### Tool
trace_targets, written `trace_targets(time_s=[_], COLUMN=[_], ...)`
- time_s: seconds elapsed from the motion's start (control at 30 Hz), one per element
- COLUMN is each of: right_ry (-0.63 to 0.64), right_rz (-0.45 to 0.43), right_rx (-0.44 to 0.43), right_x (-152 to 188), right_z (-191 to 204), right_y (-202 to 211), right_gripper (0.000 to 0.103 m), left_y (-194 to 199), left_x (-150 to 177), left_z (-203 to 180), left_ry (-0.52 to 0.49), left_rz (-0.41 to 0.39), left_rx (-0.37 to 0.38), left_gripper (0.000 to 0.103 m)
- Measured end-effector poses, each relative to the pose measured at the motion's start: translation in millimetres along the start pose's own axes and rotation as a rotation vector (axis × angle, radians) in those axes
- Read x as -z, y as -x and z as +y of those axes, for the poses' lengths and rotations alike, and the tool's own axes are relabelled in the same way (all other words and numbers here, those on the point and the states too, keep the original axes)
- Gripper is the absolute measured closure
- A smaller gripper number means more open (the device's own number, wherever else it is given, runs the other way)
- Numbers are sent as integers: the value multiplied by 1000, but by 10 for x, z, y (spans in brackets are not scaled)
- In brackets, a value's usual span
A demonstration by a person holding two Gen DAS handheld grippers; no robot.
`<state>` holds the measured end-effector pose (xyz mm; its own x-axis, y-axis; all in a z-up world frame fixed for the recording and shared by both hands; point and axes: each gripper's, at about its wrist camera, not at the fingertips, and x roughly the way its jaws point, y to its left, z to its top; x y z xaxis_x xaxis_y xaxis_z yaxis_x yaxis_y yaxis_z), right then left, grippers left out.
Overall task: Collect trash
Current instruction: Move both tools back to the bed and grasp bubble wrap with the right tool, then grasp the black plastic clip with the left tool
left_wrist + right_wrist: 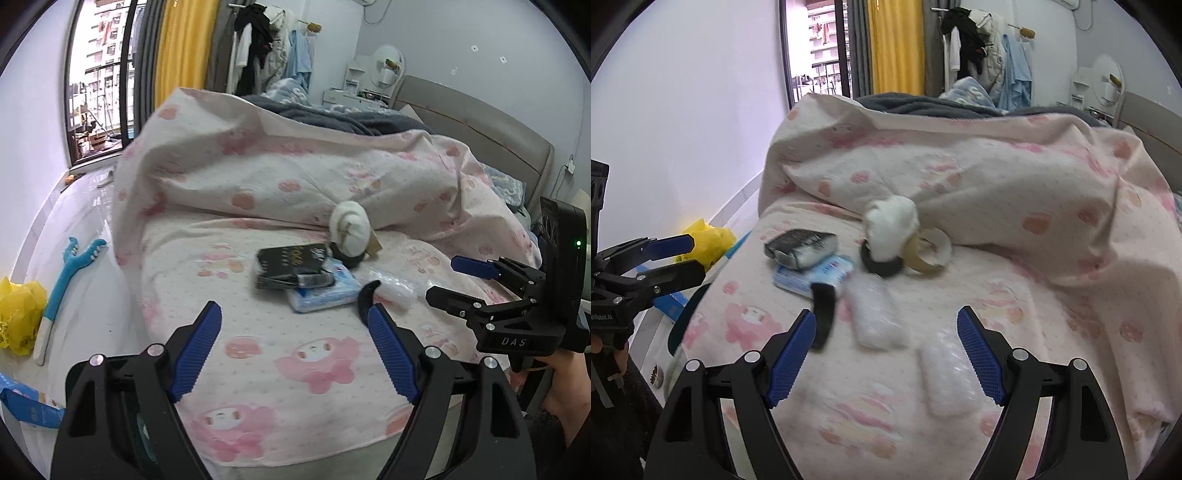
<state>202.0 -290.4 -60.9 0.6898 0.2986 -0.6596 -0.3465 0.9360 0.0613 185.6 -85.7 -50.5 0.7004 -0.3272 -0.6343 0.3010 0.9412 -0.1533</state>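
Observation:
Litter lies on the pink-patterned bed sheet (280,369): a black packet (286,266) on a blue tissue pack (325,293), a white wad (350,227) on a black ring (349,260), a curved black strip (365,295) and a clear wrapper (397,290). My left gripper (293,309) hovers open just short of the tissue pack, empty. In the right wrist view my right gripper (886,315) is open and empty over two clear wrappers (875,317) (947,376), with the black strip (823,317) by its left finger. A beige tape roll (929,253) lies beside the wad (892,225).
A heaped pink quilt (295,166) rises right behind the litter. On the floor left of the bed lie a yellow bag (20,317), a blue long-handled toy (62,288) and a blue box (29,406). A grey headboard (480,122) closes the far right.

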Motion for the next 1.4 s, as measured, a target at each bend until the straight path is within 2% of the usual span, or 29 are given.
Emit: trace_targets(time_s=[0.2,0.4,0.43,0.47,0.67,0.77,0.83,1.2,1.4], right_ry=[4,9,6,3,-16,-2,2,-47,-50], right_rz=[44,52,54,57,81,97,99,47,43], right_rx=[-5,-9,-9,-10,-27,-24,-19,-45,-44], right_x=[181,269,284,297,382,412,424,357,354], right_z=[-181,-300,-324,-344,-448,-434,-434,-530,-543], right_y=[-62,-67,-72,-84,-147,-190,-199,-52,-25], right_gripper=[23,23,26,34,53,65,68,70,70], left_y=[-185,-389,-429,-450,-636,-715,-768,-894,-938], left_x=[36,63,67,68,96,111,122,90,79], left_z=[-277,-525,-561,-577,-675,-694,-698,-674,-723], left_ry=[-34,-58,-61,-62,-55,-52,-46,-29,-44], left_rz=[26,55,61,63,86,95,103,100,104], left_rx=[33,51,50,49,32,6,-6,-15,0], left_gripper=[22,24,25,26,33,39,45,57,69])
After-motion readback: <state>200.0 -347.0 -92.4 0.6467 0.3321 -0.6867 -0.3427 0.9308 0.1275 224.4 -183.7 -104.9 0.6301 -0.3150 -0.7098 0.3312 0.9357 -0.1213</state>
